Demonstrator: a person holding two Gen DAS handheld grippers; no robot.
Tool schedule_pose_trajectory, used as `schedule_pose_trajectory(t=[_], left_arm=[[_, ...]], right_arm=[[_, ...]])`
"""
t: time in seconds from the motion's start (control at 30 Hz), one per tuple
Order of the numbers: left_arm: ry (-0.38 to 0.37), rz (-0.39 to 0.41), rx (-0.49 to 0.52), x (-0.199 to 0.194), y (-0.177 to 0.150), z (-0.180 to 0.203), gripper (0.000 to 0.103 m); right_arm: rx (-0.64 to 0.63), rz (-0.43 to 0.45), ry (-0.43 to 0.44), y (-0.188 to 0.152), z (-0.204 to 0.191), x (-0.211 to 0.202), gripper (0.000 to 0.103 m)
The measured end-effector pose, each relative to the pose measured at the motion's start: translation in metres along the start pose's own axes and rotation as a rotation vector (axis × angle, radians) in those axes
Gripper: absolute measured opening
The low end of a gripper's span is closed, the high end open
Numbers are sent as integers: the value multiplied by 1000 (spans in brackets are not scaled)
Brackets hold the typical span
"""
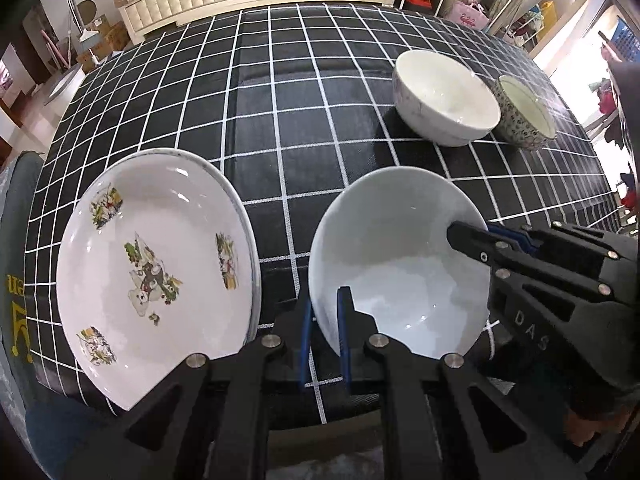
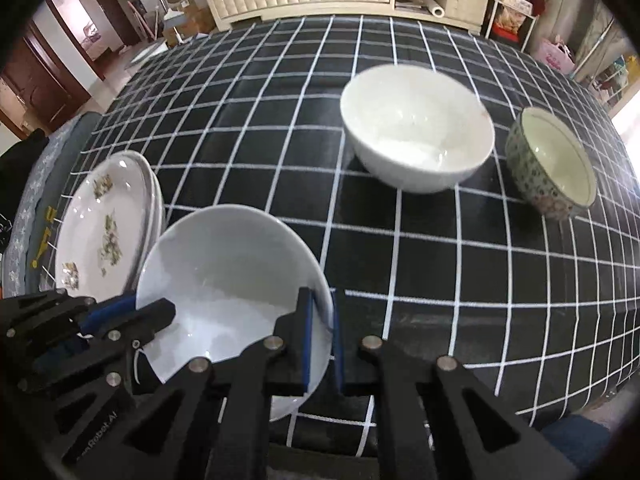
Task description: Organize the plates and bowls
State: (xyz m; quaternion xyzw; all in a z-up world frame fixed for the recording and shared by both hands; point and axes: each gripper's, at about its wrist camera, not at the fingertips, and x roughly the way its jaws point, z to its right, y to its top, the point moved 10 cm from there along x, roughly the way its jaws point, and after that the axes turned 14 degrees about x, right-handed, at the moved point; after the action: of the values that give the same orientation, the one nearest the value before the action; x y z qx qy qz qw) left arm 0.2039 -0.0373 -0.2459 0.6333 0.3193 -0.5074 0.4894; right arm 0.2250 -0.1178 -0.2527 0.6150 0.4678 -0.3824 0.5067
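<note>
Both grippers clamp the plain white bowl's rim, low in each frame.

The left gripper [image 1: 325, 334] and right gripper [image 2: 320, 334] each pinch the plain white bowl [image 1: 394, 264] at opposite rims; it should be lifted level before being carried toward the stacked plates [image 1: 156, 264] or the far bowls [image 1: 444, 98].

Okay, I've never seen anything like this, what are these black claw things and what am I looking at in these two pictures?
The claws are handheld two-finger grippers, one in each of a person's hands, each carrying a fisheye camera looking along its fingers. One picture comes from the left gripper, the other from the right gripper. Both straddle the rim of the same plain white bowl from opposite sides. On the checked tablecloth also sit a stack of picture-printed plates, a larger white bowl and a small patterned bowl. Whether the fingers actually squeeze the rim isn't clear.
</note>
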Motion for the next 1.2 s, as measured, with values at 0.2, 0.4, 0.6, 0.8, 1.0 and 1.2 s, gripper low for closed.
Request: schedule_pose_trajectory(t=[0.2, 0.4, 0.6, 0.8, 1.0, 1.2], left_arm=[[-15, 4, -4, 7, 1, -2, 10], [-10, 16, 6, 11, 3, -4, 10], [16, 67, 1, -4, 9, -10, 20], [39, 105, 6, -20, 15, -14, 26], [44, 149, 18, -42, 28, -10, 35], [42, 191, 62, -64, 47, 1, 35]], right_arm=[[15, -12, 19, -1, 0, 9, 12], [7, 11, 28, 1, 1, 4, 13], [5, 19, 9, 2, 8, 1, 27], [-6, 106, -50, 11, 18, -20, 61], [-2, 155, -26, 21, 21, -47, 70], [8, 218, -11, 37, 23, -78, 70]])
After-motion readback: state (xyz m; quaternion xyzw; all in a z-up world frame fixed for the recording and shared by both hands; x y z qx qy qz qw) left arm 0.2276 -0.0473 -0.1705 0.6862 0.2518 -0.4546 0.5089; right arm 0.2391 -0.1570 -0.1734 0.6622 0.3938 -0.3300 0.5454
